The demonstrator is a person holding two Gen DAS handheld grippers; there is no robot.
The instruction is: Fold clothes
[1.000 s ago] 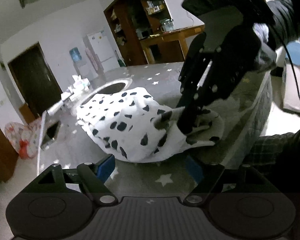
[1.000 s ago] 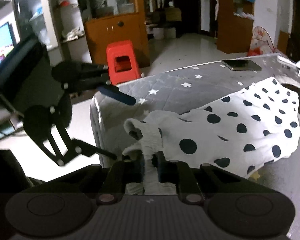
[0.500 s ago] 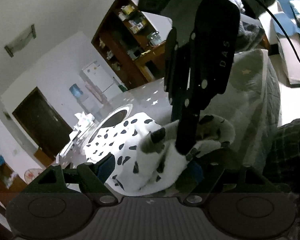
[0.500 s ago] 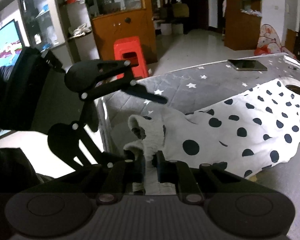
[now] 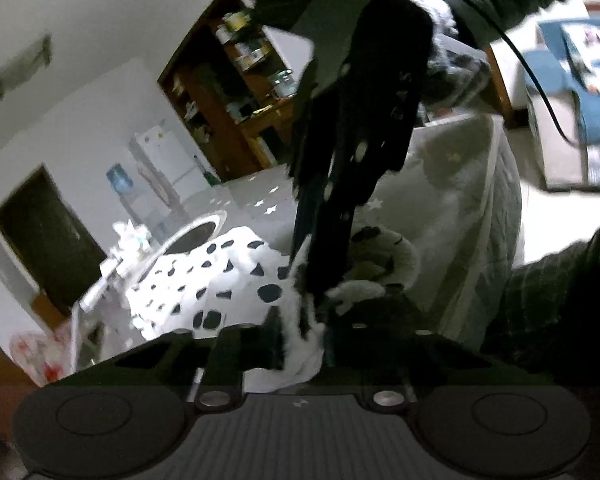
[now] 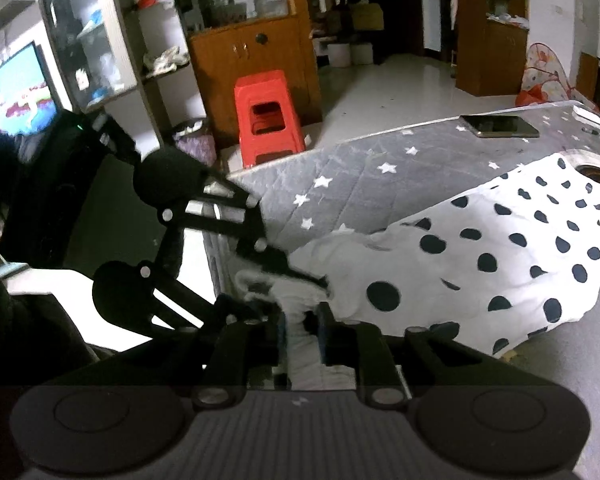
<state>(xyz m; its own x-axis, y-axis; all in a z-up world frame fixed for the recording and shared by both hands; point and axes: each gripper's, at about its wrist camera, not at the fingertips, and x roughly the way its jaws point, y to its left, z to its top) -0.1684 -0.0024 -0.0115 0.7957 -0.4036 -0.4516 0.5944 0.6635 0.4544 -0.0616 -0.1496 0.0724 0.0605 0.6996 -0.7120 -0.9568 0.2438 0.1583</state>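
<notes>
A white garment with black spots lies on a grey star-print table cover; it also shows in the left wrist view. My right gripper is shut on a bunched edge of the garment near the table's corner. My left gripper is shut on the same bunched edge, right beside the right gripper, which stands tall in front of its camera. In the right wrist view the left gripper reaches in from the left onto the cloth.
A phone lies on the far side of the table. A round hole in the tabletop sits beyond the garment. A red stool and wooden cabinets stand past the table edge.
My left gripper moved in onto the garment edge and closed on it beside the right gripper. The right gripper kept its hold; the cloth bunched up more.
</notes>
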